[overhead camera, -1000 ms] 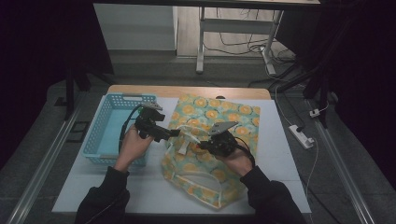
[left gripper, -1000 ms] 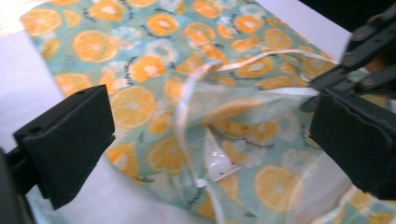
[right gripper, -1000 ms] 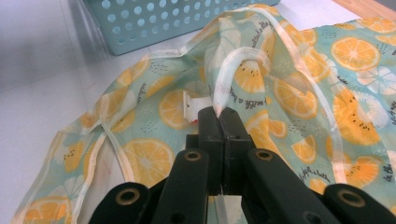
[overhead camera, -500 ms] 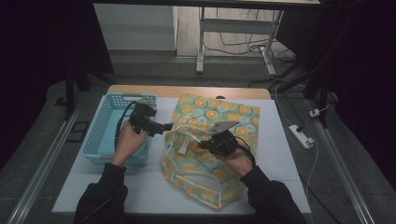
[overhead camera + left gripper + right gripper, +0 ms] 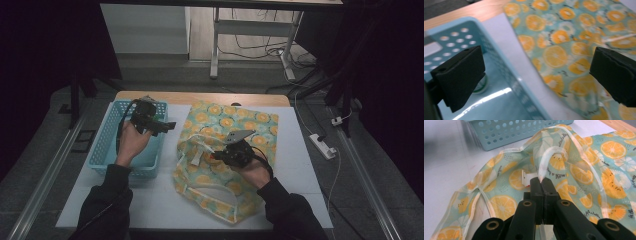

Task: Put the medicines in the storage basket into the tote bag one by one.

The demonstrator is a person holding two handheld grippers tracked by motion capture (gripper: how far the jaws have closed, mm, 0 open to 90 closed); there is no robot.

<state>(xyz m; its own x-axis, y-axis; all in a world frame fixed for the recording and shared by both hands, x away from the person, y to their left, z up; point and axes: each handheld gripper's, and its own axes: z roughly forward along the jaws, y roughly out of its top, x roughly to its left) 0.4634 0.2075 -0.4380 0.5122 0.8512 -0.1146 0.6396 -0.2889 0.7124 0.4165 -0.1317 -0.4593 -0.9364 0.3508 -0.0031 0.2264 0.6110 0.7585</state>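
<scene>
A perforated light-blue plastic basket [image 5: 102,150] sits on the white-topped desk [image 5: 165,200] (a small round white-and-green item [image 5: 481,86] lies inside it), and a white power strip [image 5: 323,145] rests on the grey floor [image 5: 380,165].

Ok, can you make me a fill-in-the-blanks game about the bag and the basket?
1. The bag is printed with slices of ____.
2. The right gripper is shut on the bag's white ____.
3. The left gripper hovers over the ____ basket, jaws open.

Missing words: orange; handle; blue
</scene>
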